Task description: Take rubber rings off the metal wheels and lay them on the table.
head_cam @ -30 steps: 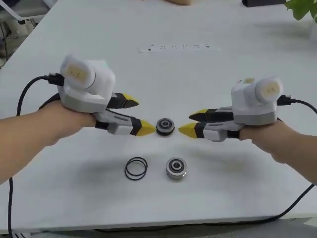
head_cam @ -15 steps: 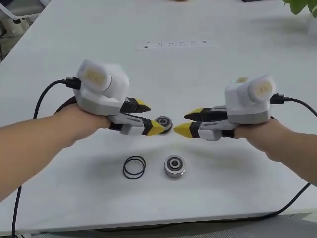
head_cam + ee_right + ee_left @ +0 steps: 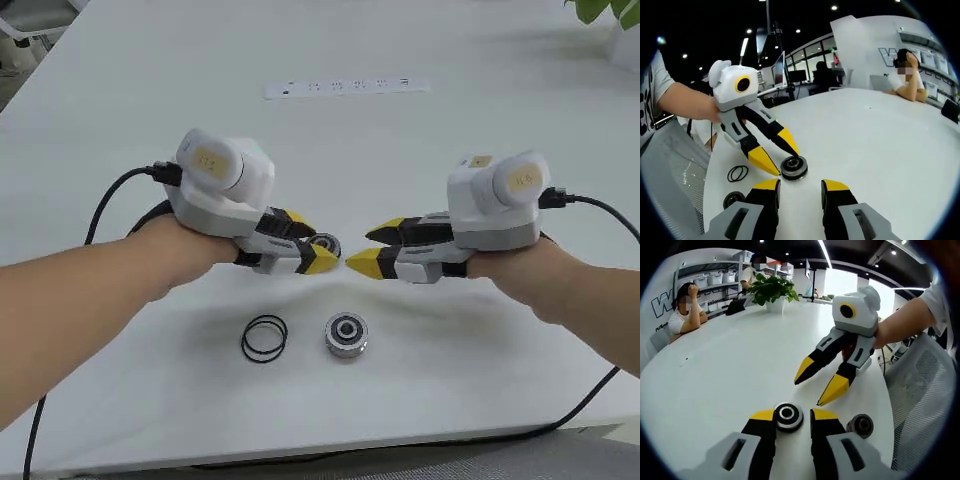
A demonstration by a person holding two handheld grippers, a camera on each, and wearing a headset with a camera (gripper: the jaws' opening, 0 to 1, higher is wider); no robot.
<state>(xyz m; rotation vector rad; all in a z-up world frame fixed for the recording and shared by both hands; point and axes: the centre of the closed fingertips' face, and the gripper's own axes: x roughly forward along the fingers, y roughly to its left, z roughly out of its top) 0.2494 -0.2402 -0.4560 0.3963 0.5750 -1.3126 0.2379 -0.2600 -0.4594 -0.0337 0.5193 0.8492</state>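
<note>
- The white table [image 3: 450, 120] carries everything; the dark-rimmed wheel [image 3: 325, 243] sits near its middle, standing on edge.
- A white pot [image 3: 774, 305] holding a leafy green plant [image 3: 771, 287] stands on the table well beyond the dark-rimmed wheel, as seen from the left gripper view.
- The left gripper [image 3: 314, 241], held in a hand [image 3: 175, 250], has its jaws part open. Their yellow tips sit on either side of the dark-rimmed wheel. One tip looks to be against the rim and the other just clear of it, though I cannot tell for sure whether either presses on it.
- The right gripper [image 3: 372, 248] faces the wheel from the opposite side, with its tips just beside it. Its jaws are spread apart and have hold of nothing.
- A white power strip [image 3: 347, 87] lies flat, well beyond the dark-rimmed wheel from the person.
- A bare metal wheel [image 3: 346, 334] sits on the table near the dark-rimmed wheel, on the person's side of it.
- The black rubber rings [image 3: 264, 338], two thin loops overlapping, lie flat on the table. They are on the person's side of the dark-rimmed wheel, just beside the bare metal wheel.
</note>
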